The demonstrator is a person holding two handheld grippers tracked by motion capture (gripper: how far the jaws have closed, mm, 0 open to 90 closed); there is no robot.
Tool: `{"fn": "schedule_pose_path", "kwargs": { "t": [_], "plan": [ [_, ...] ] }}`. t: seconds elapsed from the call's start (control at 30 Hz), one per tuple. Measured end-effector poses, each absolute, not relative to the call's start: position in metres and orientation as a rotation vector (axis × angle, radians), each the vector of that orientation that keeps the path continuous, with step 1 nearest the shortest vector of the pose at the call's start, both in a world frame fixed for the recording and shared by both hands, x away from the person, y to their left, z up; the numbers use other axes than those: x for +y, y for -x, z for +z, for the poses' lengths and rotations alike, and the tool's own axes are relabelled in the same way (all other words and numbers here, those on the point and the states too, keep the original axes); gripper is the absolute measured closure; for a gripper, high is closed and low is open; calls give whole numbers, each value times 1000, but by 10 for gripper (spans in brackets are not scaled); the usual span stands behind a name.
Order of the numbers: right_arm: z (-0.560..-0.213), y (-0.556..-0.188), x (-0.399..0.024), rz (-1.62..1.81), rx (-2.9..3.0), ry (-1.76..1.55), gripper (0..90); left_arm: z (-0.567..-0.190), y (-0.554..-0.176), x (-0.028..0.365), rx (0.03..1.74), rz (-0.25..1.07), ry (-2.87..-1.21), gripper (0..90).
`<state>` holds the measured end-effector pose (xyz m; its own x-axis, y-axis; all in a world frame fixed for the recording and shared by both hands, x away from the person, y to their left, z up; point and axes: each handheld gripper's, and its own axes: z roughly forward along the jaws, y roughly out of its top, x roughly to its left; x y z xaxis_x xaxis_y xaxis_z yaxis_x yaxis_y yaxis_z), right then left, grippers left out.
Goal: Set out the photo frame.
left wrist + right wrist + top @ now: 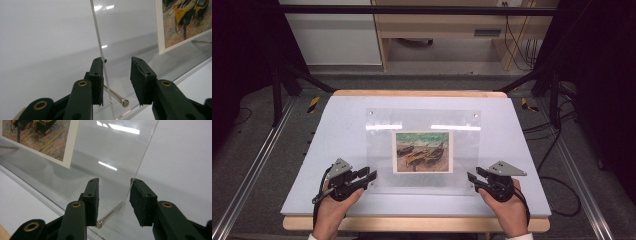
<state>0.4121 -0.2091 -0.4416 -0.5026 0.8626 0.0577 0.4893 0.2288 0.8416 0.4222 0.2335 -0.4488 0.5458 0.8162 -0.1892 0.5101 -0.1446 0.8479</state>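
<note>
A clear acrylic panel [422, 120] lies flat on the white tabletop [337, 130], with a print of boats [422, 151] at its middle. My left gripper [371, 176] is at the panel's near left corner and my right gripper [472, 178] at its near right corner. In the left gripper view the jaws [117, 80] straddle the panel's edge [100, 45] and a metal pin [117, 98], with a gap still showing between the pads. In the right gripper view the jaws [114, 200] likewise straddle the edge [140, 162] and a pin [110, 215] without pressing on them.
The table's wooden front edge [412, 224] runs just before the person's hands. Black frame posts [277, 90] stand at both back sides. Cables [557, 150] trail over the floor to the right, and a cabinet [332, 35] stands behind the table.
</note>
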Motion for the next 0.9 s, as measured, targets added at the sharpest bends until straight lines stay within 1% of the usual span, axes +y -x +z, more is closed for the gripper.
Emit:
{"fn": "schedule_pose_path", "kwargs": {
  "t": [0.9],
  "plan": [
    [-444, -405, -208, 1178, 2091, -1245, 615, -450, -416, 233, 1086, 416, -1831, 651]
  ]
}}
